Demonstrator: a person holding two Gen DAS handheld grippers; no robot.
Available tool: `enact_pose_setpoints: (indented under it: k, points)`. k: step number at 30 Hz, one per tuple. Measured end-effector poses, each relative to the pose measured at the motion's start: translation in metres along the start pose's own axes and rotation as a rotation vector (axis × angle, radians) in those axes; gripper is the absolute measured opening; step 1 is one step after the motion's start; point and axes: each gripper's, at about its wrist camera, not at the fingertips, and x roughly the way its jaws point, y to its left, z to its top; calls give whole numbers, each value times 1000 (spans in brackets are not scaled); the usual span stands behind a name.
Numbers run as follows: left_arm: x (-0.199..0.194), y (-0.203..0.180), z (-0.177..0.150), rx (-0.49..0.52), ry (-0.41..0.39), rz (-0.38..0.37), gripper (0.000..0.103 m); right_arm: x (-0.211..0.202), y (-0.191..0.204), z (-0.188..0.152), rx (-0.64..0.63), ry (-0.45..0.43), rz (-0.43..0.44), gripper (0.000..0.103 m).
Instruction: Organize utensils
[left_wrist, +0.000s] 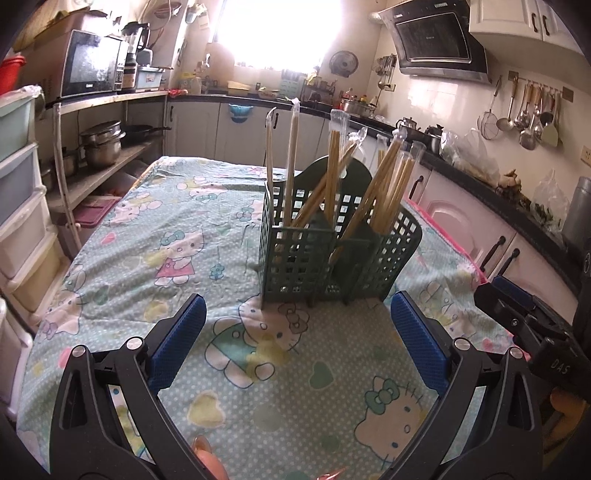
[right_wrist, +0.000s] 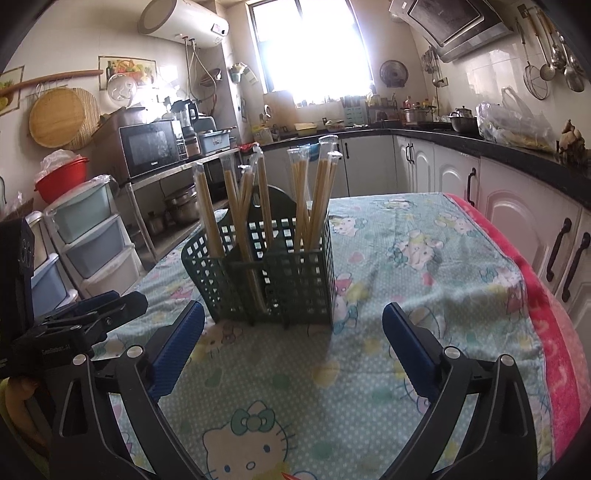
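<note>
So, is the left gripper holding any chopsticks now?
No, the left gripper is open and empty; the chopsticks stand in the basket.

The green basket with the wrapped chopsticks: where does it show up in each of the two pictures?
Left wrist view: the green basket stands right of centre on the cartoon cloth, beyond the open jaws.
Right wrist view: it stands left of centre, again beyond the open jaws.
Shared landmark: the bright window behind it.

Readable only: "DAS" in white on the right tool (left_wrist: 532, 325) body; microwave (right_wrist: 151, 149) and range hood (left_wrist: 436, 40) brands too blurred.
</note>
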Motion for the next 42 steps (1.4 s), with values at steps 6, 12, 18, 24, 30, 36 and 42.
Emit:
enact_pose_setpoints:
  k: [6,12,18,24,30,36,42]
  points:
    - [-2,-1,-12,16,-21,4,92,-3,0,-14,-13,1,-24,96]
    - [-3,-3,-22,14,-37,5,92,-6,1,-30,-27,1,-32,96]
    - [-6,-7,-32,27,-61,4,92,-13,6,-44,-51,-27,-38,96]
    - [-12,-10,-38,31,-113,3,92,-28,8,-51,-41,-132,-76,96]
    - [-18,-13,-40,34,-155,8,92,-41,9,-52,-62,-221,-105,96]
    - [-23,-17,-44,51,-192,5,92,-38,4,-57,-51,-193,-113,96]
    - [-23,-17,-50,49,-221,-6,92,-37,4,-60,-51,-192,-118,96]
